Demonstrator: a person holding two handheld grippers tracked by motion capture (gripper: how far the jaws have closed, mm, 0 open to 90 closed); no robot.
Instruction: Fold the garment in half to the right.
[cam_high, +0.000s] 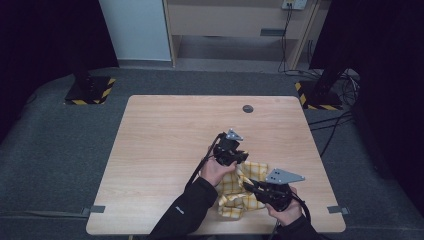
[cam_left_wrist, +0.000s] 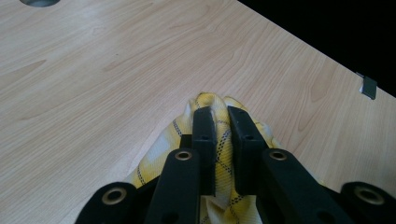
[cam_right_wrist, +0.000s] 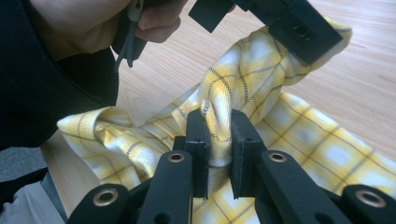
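On the worktop (cam_high: 165, 145), near its front right corner, a yellow checked cloth (cam_high: 239, 192) lies bunched. Left gripper (cam_high: 239, 157) and right gripper (cam_high: 248, 186) each pinch a fold in nearly closed jaws, apparently mid-fold; spreading the cloth flat likely comes next.

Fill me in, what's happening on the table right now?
A person is handling a yellow checked cloth on the wooden table with a handheld gripper in each hand. The left gripper is shut on a bunched fold of the cloth, as its own view shows. The right gripper is shut on another gathered fold closer to the person. The cloth lies crumpled near the table's front edge, part of it lifted between the two grippers, not spread flat or folded neatly.
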